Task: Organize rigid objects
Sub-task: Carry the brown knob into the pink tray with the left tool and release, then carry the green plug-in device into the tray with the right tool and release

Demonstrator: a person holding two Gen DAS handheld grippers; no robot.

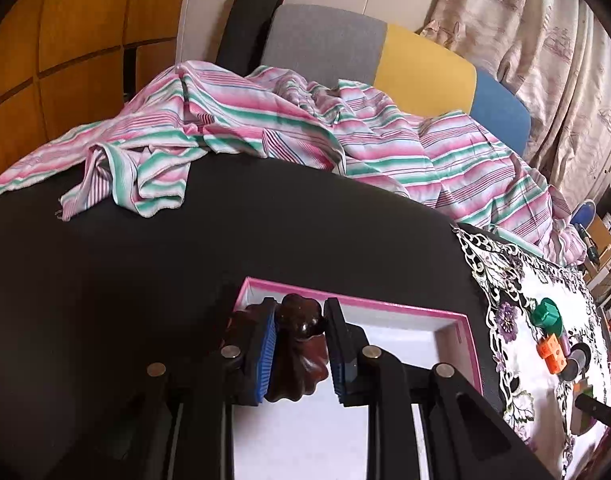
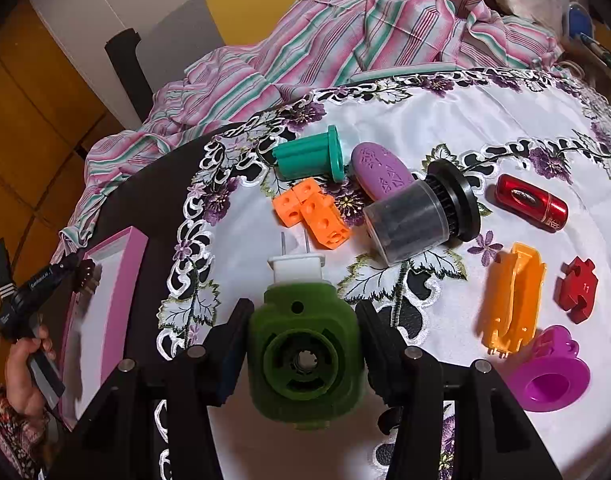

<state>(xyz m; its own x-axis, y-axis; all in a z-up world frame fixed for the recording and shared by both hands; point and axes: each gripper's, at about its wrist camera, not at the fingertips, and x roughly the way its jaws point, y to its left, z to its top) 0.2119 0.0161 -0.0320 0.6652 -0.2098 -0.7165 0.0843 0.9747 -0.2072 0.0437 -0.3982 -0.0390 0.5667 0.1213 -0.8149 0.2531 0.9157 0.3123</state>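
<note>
My left gripper (image 1: 299, 334) is clamped on a dark brown carved wooden piece (image 1: 297, 354), its blue pads (image 1: 265, 356) pressing on the piece from both sides. I hold it over the near-left corner of the pink-rimmed box (image 1: 385, 307), whose white inside shows beneath and to the right of the piece. The box lies on the black bench (image 1: 185, 240), just left of the embroidered white cloth (image 1: 517, 312). A striped pink and green sheet (image 1: 265, 128) is heaped along the far edge of the bench.

My right gripper (image 2: 305, 344) is clamped on a green plug adapter (image 2: 305, 356), with its white end and two metal prongs (image 2: 295, 256) pointing away from me. I hold it above the white cloth (image 2: 425, 120), and I cannot tell whether it touches the cloth.

The other things lie spread on the cloth beyond it: a teal flanged tube (image 2: 309, 156), orange blocks (image 2: 313, 212) just in front of the tube, a purple oval pad (image 2: 381, 170), and a clear-capped black spool (image 2: 421, 216) resting against the pad. Further right are a red metal cylinder (image 2: 531, 202), an orange clip (image 2: 511, 300), a red puzzle piece (image 2: 577, 288) and a magenta funnel-shaped piece (image 2: 549, 372).

From the right wrist view, my left hand (image 2: 23, 368) and its gripper (image 2: 85, 276) sit at the box's (image 2: 125, 264) left side.
</note>
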